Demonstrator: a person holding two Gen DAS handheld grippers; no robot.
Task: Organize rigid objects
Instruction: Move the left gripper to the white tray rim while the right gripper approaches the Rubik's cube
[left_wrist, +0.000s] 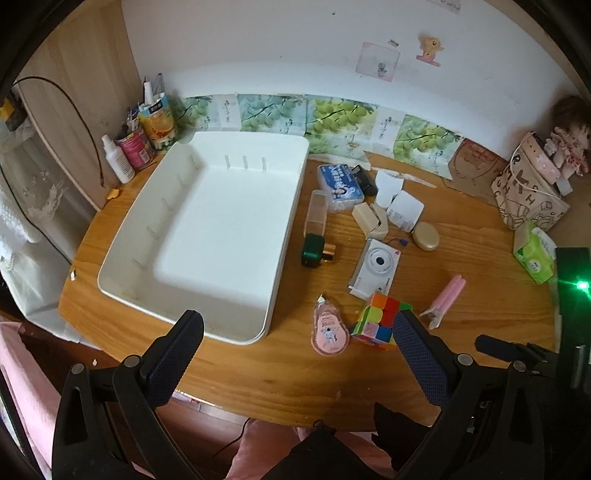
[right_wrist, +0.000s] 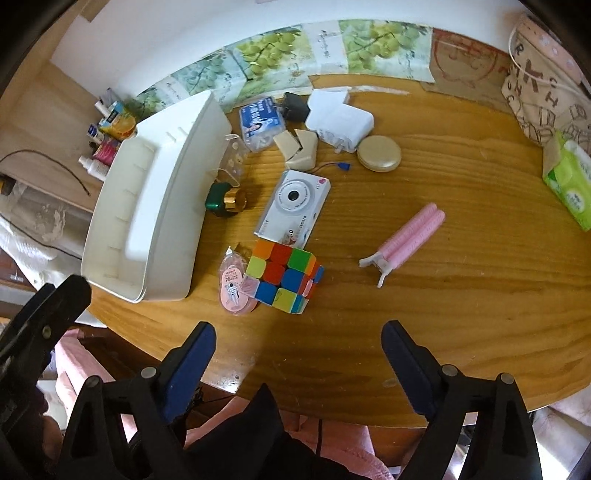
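Round wooden table (right_wrist: 424, 295) against white wall, grape-print paper strip behind. Empty white tray (left_wrist: 207, 236) at left. Beside it: puzzle cube (right_wrist: 282, 275), white camera (right_wrist: 293, 208) with partly readable "camera" print, pink correction tape (right_wrist: 232, 288) marked "20", pink hair clip (right_wrist: 404, 240). Left gripper (left_wrist: 295, 347) spread, empty. Right gripper (right_wrist: 299, 354) spread, nothing between pads.

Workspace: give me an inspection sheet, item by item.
Surface: round wooden table.
Job's things: white bin holds nothing; puzzle cube, camera, pink clip, correction tape, chargers lie outside it.
Clutter: tissue pack, bottles.
Grippers: left claw and right claw open, holding nothing.
Cables: black cord by the wall.
Surroundings: grape pictures, doll.
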